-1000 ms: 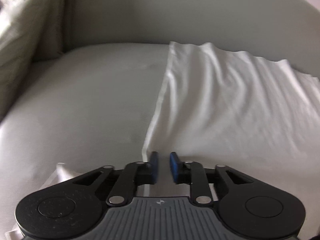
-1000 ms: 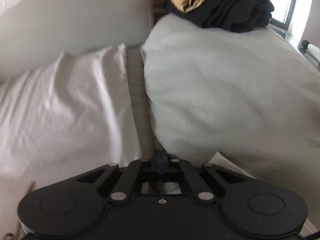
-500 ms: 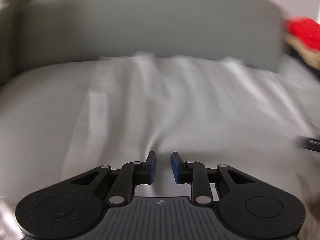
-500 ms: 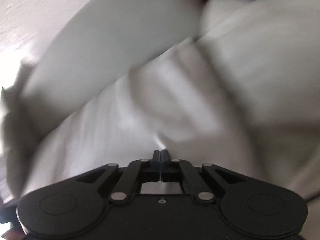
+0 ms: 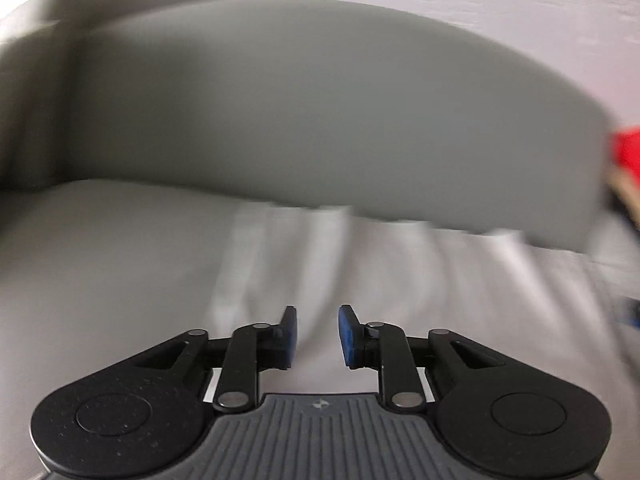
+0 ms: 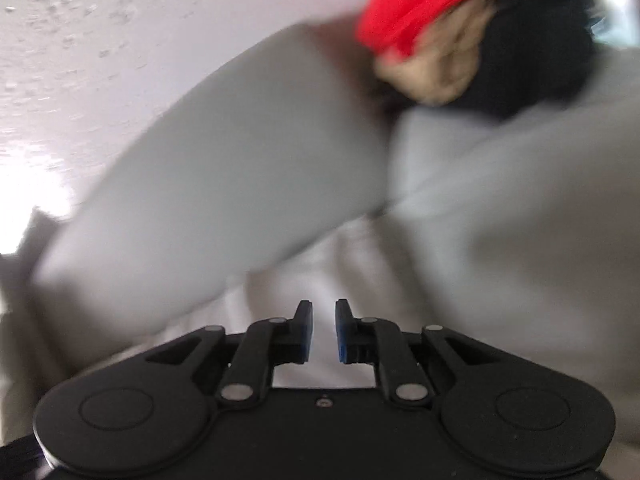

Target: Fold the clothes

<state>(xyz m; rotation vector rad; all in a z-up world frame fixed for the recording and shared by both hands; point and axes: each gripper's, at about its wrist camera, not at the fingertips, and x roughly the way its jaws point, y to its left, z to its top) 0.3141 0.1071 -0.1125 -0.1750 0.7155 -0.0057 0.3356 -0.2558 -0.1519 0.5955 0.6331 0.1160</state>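
Note:
A white garment (image 5: 360, 272) lies spread on the grey sofa seat, blurred by motion. My left gripper (image 5: 318, 334) hovers over its near part, open by a narrow gap with nothing between the blue pads. In the right wrist view the same white cloth (image 6: 320, 268) shows beyond my right gripper (image 6: 321, 330); its jaws are opening, and the gap between them is empty. A pile of red, tan and black clothes (image 6: 460, 28) sits on a cushion at the upper right.
The grey sofa backrest (image 5: 320, 120) curves across behind the garment. A large pale cushion (image 6: 520, 208) fills the right of the right wrist view. A textured white wall (image 6: 120, 40) stands behind. The red cloth (image 5: 626, 152) shows at the left view's right edge.
Both views tilted upward, bringing the backrest and wall into sight. My right gripper went from shut to slightly open and rolled. The left gripper swung right over the garment, its gap about the same.

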